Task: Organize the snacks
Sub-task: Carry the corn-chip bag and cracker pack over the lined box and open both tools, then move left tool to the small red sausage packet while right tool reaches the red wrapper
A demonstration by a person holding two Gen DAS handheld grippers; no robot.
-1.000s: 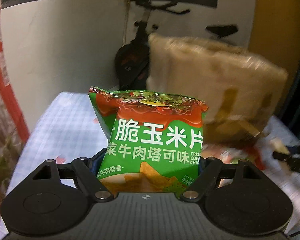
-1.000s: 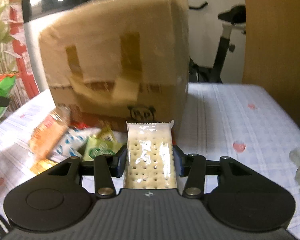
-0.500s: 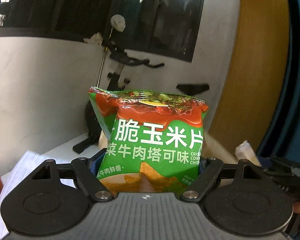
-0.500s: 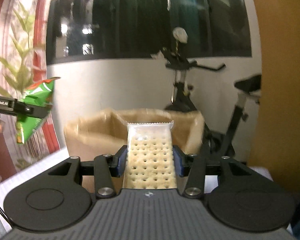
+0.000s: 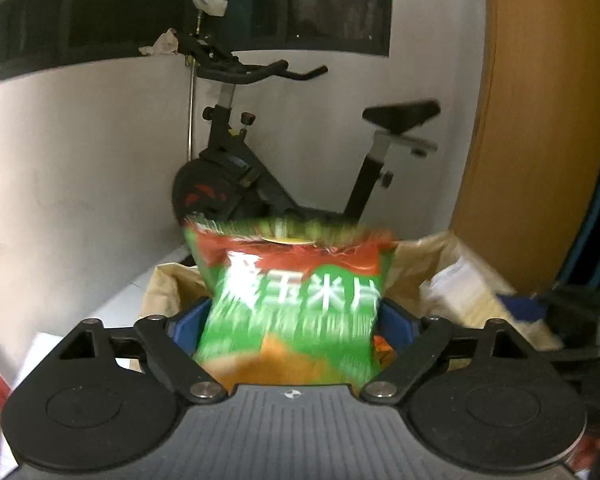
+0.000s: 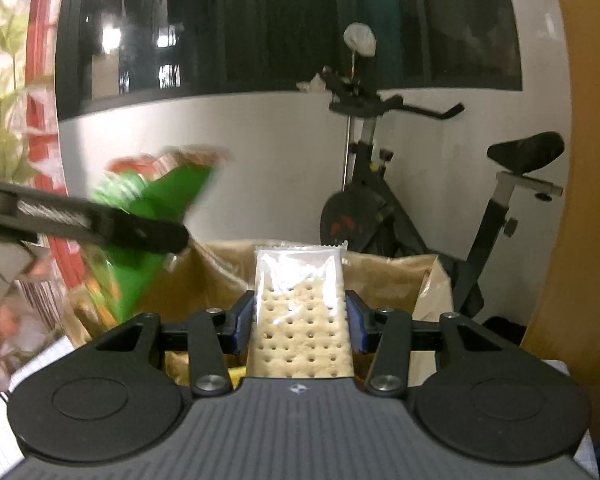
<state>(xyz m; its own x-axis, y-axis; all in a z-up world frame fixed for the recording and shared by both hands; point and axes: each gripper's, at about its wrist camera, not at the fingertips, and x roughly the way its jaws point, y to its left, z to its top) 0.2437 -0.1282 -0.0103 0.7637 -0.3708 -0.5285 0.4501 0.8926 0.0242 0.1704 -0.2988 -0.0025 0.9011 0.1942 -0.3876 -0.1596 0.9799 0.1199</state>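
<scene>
Snacks are held over an open cardboard box (image 6: pixel 220 276), one in each gripper, and the coming drop turns on how each packet lies relative to that opening. In the left wrist view, the green chip bag (image 5: pixel 296 304) is seen between the blue pads of the left gripper (image 5: pixel 296 320), upright, blurred and apparently slipping downward; the jaws have just been opening, gaps show on both sides of the bag, and no firm pinch is evident, so the bag is judged to be released. The box mouth lies directly below and ahead of it. In the right wrist view, the cracker packet (image 6: pixel 300 316) is clamped at its long edges by the right gripper (image 6: pixel 300 320), its long axis pointing forward along the fingers, with the box rim just beyond and beneath. The left hand is judged nearer to completing its drop. The bag is crinkly glossy foil, puffed and light, likely to tumble; the packet is clear film over a flat, rigid, perforated biscuit stack. The box is soft, worn brown card with sagging flaps. An exercise bike (image 6: pixel 400 208) stands behind, well apart.
</scene>
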